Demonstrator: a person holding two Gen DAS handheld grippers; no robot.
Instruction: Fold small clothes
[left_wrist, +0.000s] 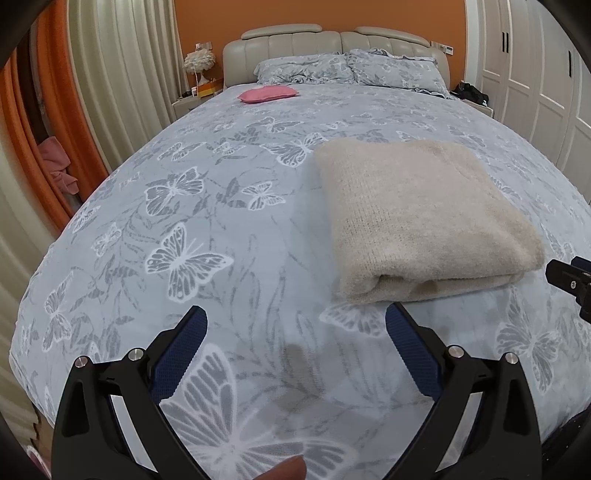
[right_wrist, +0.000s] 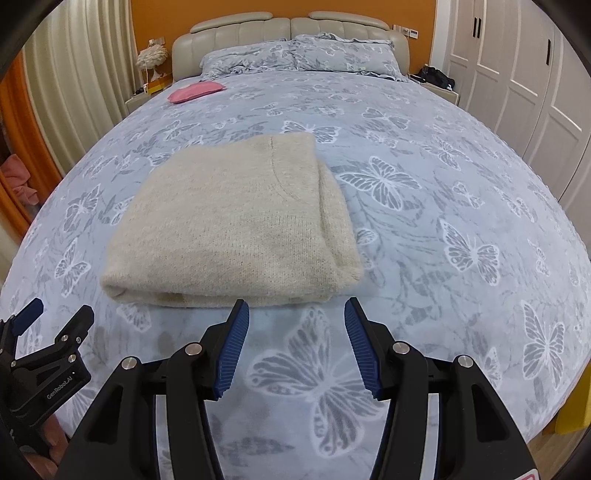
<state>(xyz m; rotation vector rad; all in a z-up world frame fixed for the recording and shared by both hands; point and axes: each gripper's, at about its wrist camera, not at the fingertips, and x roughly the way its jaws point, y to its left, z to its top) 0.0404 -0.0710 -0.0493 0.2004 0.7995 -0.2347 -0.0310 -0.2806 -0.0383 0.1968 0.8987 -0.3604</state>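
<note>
folded sweater (right_wrist: 236, 225) — just beyond right gripper (right_wrist: 295, 314)

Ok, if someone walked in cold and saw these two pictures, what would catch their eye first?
Probably the folded beige sweater, lying flat on the near part of the butterfly-print bedspread. Next, the two hand-held grippers just short of its near edge, the left and the right, both open and holding nothing. Farther off, a small pink cushion lies near the pillows.
</note>
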